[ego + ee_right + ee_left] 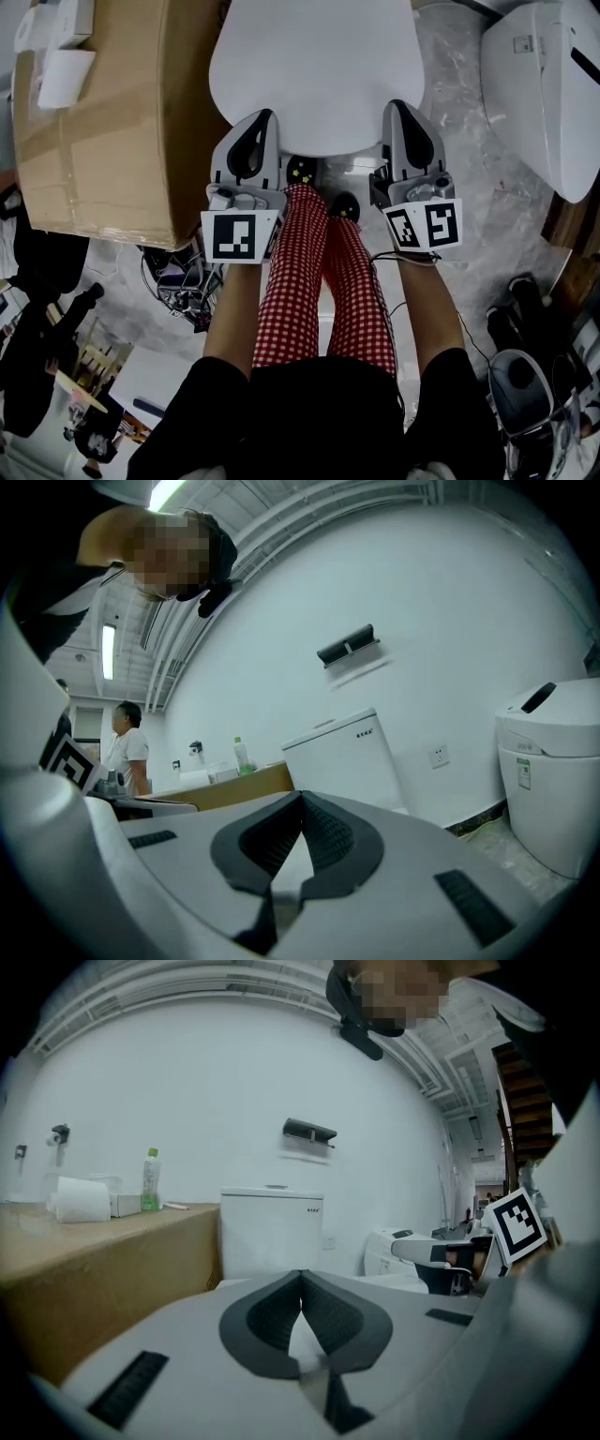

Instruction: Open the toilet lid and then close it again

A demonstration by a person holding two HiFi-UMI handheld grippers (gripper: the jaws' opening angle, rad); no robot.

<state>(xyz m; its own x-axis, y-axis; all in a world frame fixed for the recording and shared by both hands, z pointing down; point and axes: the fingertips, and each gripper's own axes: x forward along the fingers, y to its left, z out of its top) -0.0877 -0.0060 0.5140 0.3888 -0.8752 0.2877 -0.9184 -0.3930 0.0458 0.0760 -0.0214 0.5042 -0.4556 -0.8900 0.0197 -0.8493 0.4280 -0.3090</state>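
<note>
Toilet lid [314, 66] lies flat and shut over the bowl, straight ahead of the person, whose legs in red checked trousers [300, 272] stand just before its front rim. The left gripper [262, 116] and the right gripper [401, 107] sit side by side over that front edge, one towards each corner, which looks like a way to bear on the lid evenly so it does not twist on its hinge. Both pairs of fingers are clenched tip to tip with nothing pinched between them, so they can only rest or press on the lid; whether they touch it I cannot tell. Beyond them the white tank [272, 1232] stands against the wall. A big cardboard box [103, 122] crowds the left side and a second toilet [544, 84] the right, leaving only this frontal approach
</note>
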